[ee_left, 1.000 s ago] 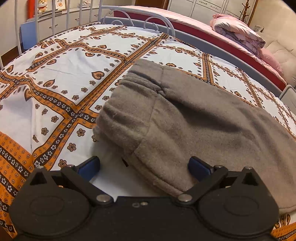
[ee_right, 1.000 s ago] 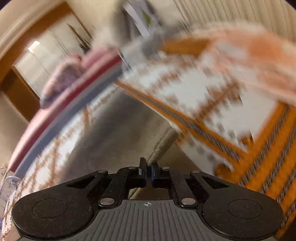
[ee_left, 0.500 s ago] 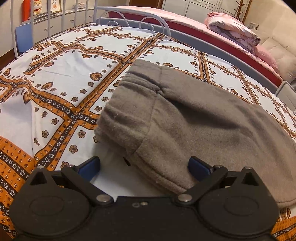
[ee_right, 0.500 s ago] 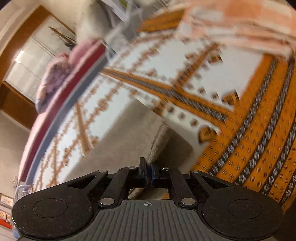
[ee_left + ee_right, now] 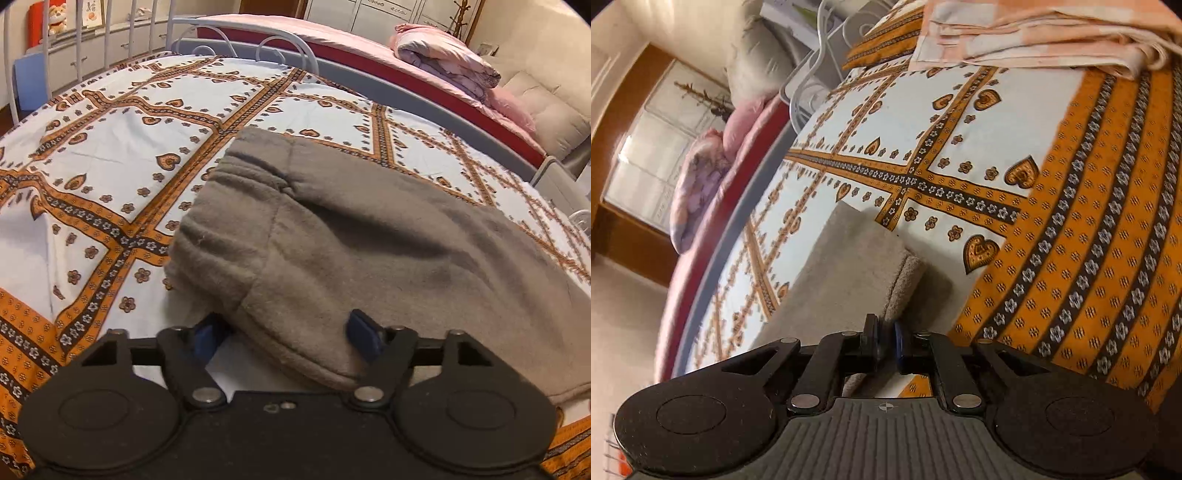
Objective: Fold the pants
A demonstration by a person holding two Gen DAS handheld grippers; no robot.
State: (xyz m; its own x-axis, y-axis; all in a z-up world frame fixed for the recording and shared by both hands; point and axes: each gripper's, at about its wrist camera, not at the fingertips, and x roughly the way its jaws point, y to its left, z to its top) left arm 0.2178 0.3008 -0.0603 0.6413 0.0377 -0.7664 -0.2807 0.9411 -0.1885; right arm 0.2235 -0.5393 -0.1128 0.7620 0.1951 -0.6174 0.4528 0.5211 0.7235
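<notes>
Grey-brown fleece pants (image 5: 369,240) are lying flat on the patterned bedspread (image 5: 110,147), folded lengthwise, gathered waistband bunching toward the metal bed rail (image 5: 240,40), one hemmed cuff resting near the orange border.

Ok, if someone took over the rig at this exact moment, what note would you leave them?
Left gripper: jaws have just been closing around the near waist edge of the pants, not clearly clamped yet.
Right gripper: shut on the pants' hem end.
Pants: grey, lying flat across the patterned bed cover, apparently already doubled leg on leg.
Left to do: finish the left grip, bring hem to waist, smooth it down.
</notes>
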